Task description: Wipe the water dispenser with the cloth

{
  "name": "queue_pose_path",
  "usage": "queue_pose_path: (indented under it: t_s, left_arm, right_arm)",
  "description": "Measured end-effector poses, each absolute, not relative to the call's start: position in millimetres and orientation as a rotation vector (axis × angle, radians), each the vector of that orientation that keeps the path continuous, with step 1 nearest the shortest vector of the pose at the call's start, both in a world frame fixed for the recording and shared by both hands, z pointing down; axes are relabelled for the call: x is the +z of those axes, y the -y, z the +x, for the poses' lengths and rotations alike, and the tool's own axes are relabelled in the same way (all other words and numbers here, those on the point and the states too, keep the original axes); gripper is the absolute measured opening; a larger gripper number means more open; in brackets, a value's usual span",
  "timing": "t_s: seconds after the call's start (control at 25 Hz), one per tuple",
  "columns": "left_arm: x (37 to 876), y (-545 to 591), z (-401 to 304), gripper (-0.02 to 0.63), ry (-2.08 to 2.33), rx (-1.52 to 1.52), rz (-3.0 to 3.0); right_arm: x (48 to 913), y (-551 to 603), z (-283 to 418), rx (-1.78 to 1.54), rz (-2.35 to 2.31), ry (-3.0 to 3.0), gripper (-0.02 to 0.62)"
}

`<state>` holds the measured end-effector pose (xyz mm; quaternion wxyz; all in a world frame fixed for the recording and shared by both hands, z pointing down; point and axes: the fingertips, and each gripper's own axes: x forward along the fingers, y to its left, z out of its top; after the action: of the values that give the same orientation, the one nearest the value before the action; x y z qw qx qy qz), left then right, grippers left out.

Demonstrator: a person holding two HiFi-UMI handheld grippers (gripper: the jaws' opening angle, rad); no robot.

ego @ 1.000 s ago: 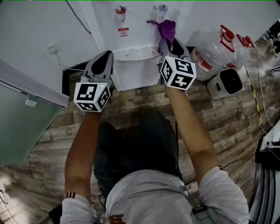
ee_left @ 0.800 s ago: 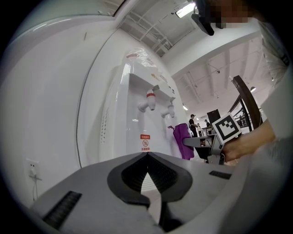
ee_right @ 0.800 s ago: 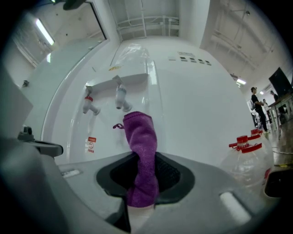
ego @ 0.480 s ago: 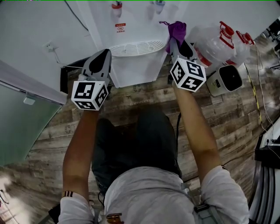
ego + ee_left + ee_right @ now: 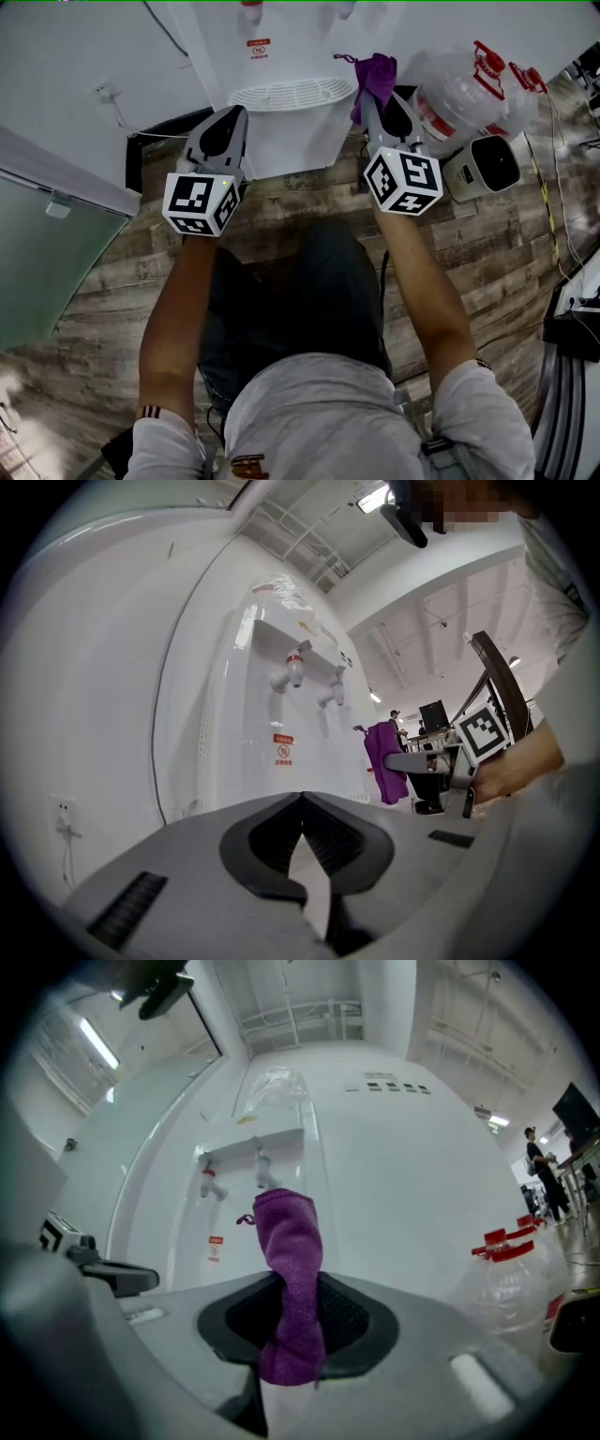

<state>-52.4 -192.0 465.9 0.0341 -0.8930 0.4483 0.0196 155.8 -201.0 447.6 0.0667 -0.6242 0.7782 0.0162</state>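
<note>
Pinching cloth (image 5: 291,1269), right jaws; left together

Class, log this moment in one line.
left claw: shut, empty | right claw: shut on purple cloth | cloth: at right edge of water dispenser, contact unclear

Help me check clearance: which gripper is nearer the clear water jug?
Right. The right gripper, gripping the cloth, is beside the jug; the left gripper is across the dispenser.
</note>
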Motion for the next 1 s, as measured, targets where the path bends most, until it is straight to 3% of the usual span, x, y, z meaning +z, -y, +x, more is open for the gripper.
queue_pose_path:
  t_s: [0.48,1.0]
  left_arm:
    - [529,187,-90,-0.002,-1.443,-0.05,-2.752]
    - [573,195,-111,-0.002,-1.475,-0.138,-2.778]
  right_arm:
    - [514,159,5,0.096,-1.561,-2.591,0.101]
    - [584,196,-85,0.027,-1.451,-2.749,0.101]
